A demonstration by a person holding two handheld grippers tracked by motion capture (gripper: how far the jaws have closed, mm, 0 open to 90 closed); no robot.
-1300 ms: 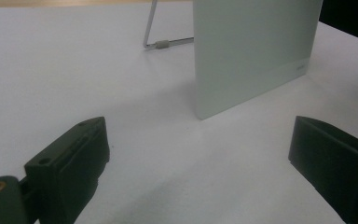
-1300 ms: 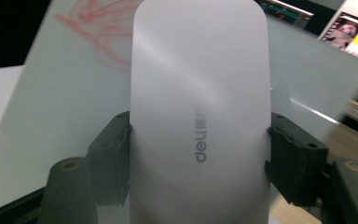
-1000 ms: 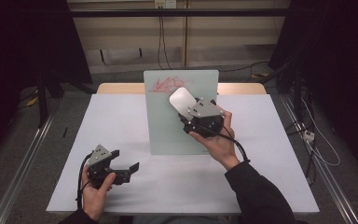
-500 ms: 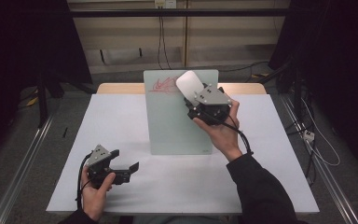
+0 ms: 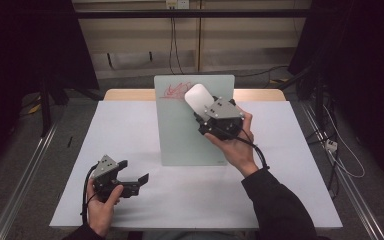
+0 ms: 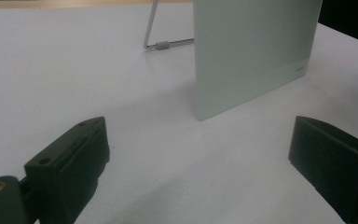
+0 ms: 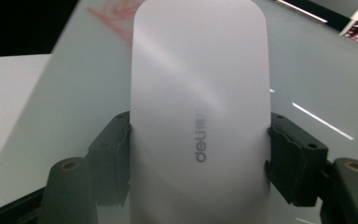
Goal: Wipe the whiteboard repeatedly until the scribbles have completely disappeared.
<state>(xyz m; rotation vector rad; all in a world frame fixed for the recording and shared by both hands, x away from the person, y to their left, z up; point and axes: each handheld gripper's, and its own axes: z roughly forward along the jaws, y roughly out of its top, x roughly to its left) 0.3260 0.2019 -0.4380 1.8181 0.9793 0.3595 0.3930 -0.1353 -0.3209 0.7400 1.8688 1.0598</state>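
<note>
While the left gripper [image 5: 132, 182] idles open on the counter [image 5: 130, 125], the right gripper [image 5: 200, 107], clamped on the eraser [image 5: 198, 97], has climbed the board [image 5: 180, 135] to the red scribble [image 5: 172, 91] — wiping's imminent.

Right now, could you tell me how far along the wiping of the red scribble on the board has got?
Done: the right gripper is shut on the white eraser and has it up at the board's top edge. In hand: the eraser sits beside the red scribble. Left: the marks are all still there, so the wiping itself remains. The left gripper rests open on the table.
</note>
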